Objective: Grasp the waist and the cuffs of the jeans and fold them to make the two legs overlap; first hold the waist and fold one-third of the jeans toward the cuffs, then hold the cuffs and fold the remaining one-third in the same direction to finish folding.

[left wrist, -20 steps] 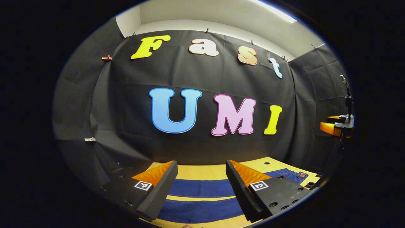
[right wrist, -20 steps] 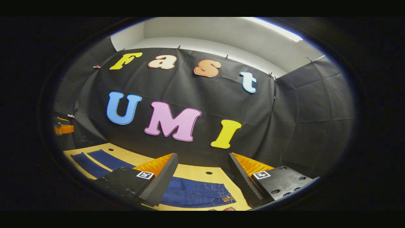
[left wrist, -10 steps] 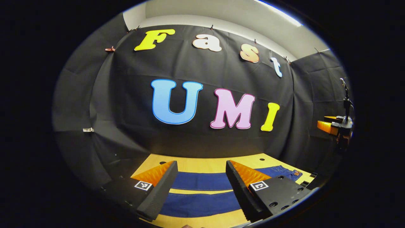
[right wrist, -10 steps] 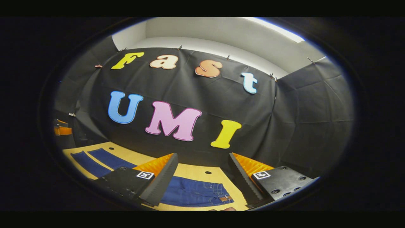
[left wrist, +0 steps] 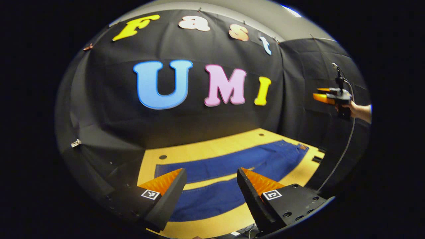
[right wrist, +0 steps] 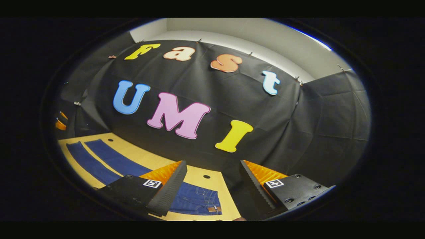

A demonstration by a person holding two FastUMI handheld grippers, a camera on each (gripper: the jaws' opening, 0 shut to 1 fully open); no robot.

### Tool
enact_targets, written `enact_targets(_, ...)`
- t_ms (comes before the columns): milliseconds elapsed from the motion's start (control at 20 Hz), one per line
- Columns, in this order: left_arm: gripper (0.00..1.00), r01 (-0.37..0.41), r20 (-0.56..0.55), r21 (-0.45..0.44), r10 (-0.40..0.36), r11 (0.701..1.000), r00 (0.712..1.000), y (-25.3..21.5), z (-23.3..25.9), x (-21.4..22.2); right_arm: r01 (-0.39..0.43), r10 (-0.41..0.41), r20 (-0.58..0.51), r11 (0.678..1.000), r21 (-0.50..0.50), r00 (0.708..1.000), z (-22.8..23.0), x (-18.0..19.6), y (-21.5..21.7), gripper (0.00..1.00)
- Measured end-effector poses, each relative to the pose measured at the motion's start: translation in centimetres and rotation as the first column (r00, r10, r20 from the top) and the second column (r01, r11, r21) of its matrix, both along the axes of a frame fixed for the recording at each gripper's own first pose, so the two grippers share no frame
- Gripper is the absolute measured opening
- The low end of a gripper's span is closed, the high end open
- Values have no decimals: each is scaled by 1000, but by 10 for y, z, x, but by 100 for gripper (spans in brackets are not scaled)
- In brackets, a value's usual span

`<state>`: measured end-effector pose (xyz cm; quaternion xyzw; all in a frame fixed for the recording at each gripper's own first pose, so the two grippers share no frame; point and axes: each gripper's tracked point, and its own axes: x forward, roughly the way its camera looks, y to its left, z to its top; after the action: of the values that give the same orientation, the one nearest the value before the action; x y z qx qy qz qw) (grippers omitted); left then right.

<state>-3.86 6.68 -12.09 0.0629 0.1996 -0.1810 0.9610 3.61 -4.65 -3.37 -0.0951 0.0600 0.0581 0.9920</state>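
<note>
Jeans (left wrist: 232, 166) flat on table (left wrist: 212, 147), legs below parted left gripper (left wrist: 211, 172), waist under gaping right gripper (right wrist: 212, 165)

Jeans (left wrist: 232, 162) flat on table (left wrist: 199, 149) — open air above; booth wall (left wrist: 199, 119) close behind.

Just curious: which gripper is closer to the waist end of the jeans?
Right. The right gripper hovers just above the jeans' waist; the left gripper is over the legs, nearer the cuffs.

Even overhead light from a ceiling strip (right wrist: 315, 36); desk (left wrist: 232, 142) bright, wall cloth dim. Heavy fisheye bending, edges soft, centre sharp.
</note>
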Motion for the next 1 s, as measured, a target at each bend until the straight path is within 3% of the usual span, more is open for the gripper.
enact_targets(150,96,89,-151,99,-74,991,986,20,-58,4,-198,187,-128,977,-79,974,-59,6,19,97)
enact_targets(250,96,155,-242,156,-114,975,963,29,-87,4,-310,286,-262,949,-57,922,-113,2,33,97)
enact_targets(400,96,274,-391,230,-169,934,905,45,-134,0,-443,373,-429,893,-73,823,-187,1,41,97)
enact_targets(550,97,379,-540,312,-165,871,825,62,-173,-6,-588,440,-604,807,-58,664,-267,-6,43,97)
enact_targets(700,97,515,-696,285,-195,808,691,77,-202,-18,-715,431,-768,698,-50,474,-341,-17,32,97)
enact_targets(850,97,618,-801,280,-176,735,572,94,-222,-28,-795,397,-872,606,14,287,-377,-29,23,97)
enact_targets(900,97,635,-821,275,-167,722,546,95,-226,-29,-812,379,-896,583,37,231,-384,-32,20,99)
enact_targets(1000,97,651,-843,259,-162,714,513,90,-230,-29,-841,342,-928,537,65,147,-403,-34,12,97)
